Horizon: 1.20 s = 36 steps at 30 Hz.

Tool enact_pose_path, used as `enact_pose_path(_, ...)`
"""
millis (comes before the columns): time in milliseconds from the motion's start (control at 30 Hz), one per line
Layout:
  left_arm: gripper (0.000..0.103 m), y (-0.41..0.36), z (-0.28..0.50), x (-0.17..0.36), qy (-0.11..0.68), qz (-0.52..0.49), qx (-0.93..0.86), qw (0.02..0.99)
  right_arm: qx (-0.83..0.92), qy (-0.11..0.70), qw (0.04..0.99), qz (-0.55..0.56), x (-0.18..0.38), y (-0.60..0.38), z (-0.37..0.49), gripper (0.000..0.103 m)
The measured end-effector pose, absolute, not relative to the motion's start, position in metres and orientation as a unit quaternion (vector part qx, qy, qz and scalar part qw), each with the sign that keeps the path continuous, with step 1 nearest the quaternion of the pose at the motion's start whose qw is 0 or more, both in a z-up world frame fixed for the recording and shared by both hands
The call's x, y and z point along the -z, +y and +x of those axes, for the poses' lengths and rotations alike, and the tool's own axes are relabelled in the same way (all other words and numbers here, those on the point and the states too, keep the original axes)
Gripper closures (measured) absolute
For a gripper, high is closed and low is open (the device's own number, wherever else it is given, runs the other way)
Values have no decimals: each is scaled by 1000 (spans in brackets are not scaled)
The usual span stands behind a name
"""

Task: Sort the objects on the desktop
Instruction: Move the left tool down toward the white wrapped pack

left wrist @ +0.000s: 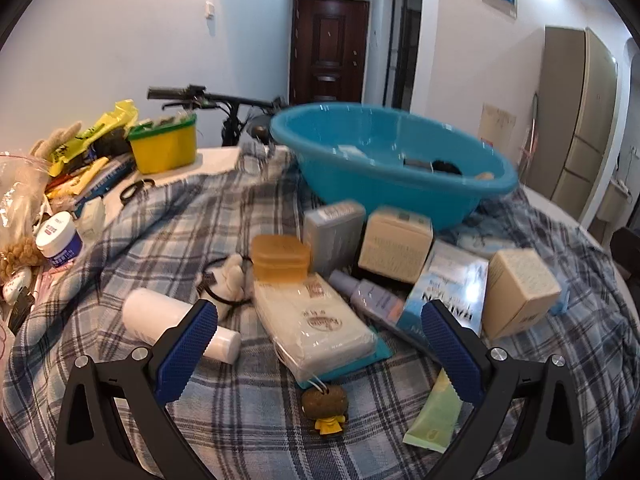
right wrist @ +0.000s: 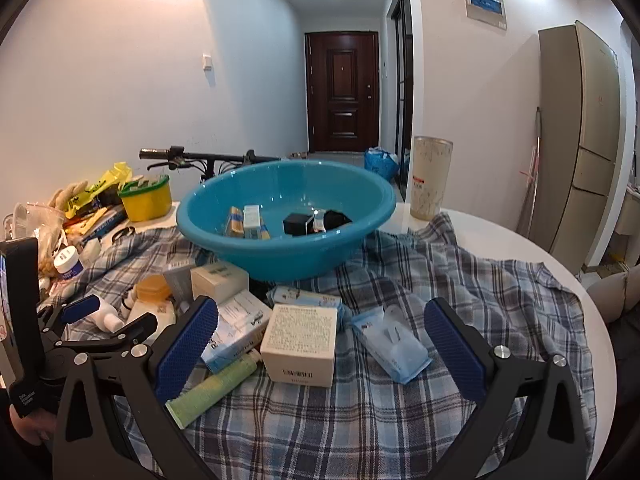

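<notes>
Left wrist view: the left gripper (left wrist: 318, 330) hovers with jaws wide apart and empty over a wrapped tissue pack (left wrist: 316, 320) on the plaid cloth (left wrist: 240, 412), before the blue basin (left wrist: 400, 196).

Right wrist view: the right gripper (right wrist: 320, 338) gapes equally wide (nothing held) above a cream box (right wrist: 300, 344); a green tube (right wrist: 212, 390) lies just beside it.
</notes>
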State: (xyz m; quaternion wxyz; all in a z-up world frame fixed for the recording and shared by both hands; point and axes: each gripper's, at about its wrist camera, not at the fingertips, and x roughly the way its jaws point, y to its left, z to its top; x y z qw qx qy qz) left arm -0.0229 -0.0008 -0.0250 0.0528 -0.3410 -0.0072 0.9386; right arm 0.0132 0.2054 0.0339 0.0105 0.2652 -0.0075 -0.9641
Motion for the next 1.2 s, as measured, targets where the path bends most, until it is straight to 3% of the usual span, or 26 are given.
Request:
enact_pose_path(567,1,-1,-46,56,8,-405,-914,23,955,-20,13,297,-15,211,1,0)
enact_pose_path(733,14,-3,-45,53,2,-399,-916,27,954,-19,15,300,-14,210,1,0)
enact_pose_path(800,34,-1,-45,54,-3,-404,-914,43,953,-19,15,301,-14,210,1,0)
enact_pose_path(1200,39,-2,-45,55,-21,-407,-911,64,945,-24,22,325,0,209,-9,1)
